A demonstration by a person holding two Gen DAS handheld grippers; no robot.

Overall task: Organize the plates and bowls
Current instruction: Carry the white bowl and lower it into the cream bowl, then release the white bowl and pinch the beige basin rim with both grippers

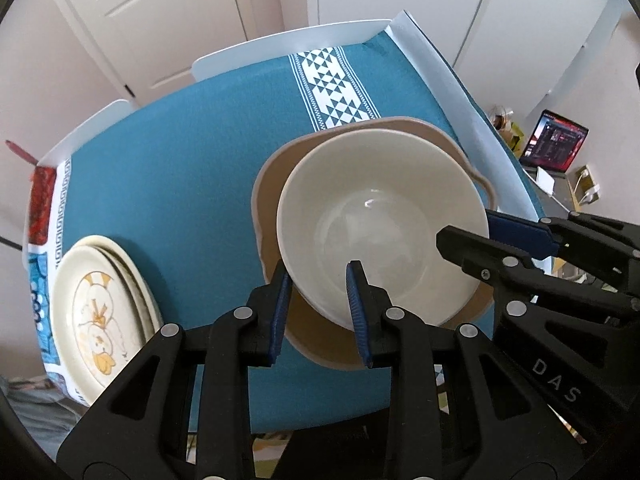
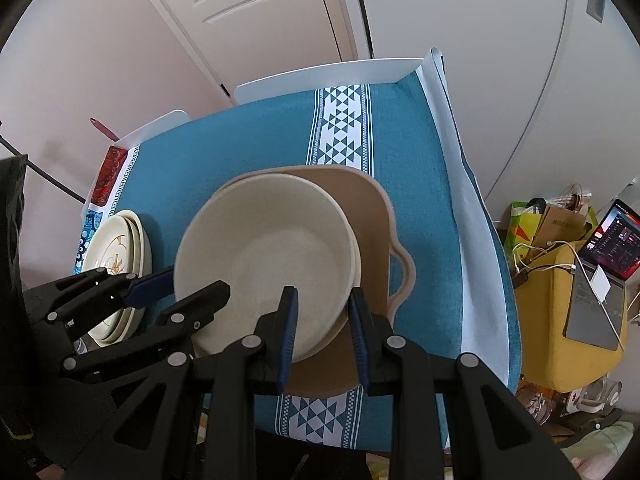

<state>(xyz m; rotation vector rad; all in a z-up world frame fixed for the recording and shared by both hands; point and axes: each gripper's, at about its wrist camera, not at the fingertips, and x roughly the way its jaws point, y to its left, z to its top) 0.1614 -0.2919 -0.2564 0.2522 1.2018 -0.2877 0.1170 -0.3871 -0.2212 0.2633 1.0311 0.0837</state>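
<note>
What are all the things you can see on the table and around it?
Cream ceramic bowl: one, cream, held over the tan tray, both tools gripping its rim.
Tan handled tray: one, tan, table middle.
Cream duck-picture plates: a small stack, table's left edge.
Teal patterned tablecloth: one, teal and white, covering the table.
Open laptop: one, grey, on a yellow seat at right.
Left tool: black, blue pads, on the bowl's near rim.
Right tool: the same, on the rim.

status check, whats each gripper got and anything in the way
Left gripper and right gripper both shut on cream bowl rim. Bowl over tan tray. Plate stack clear at left.
</note>
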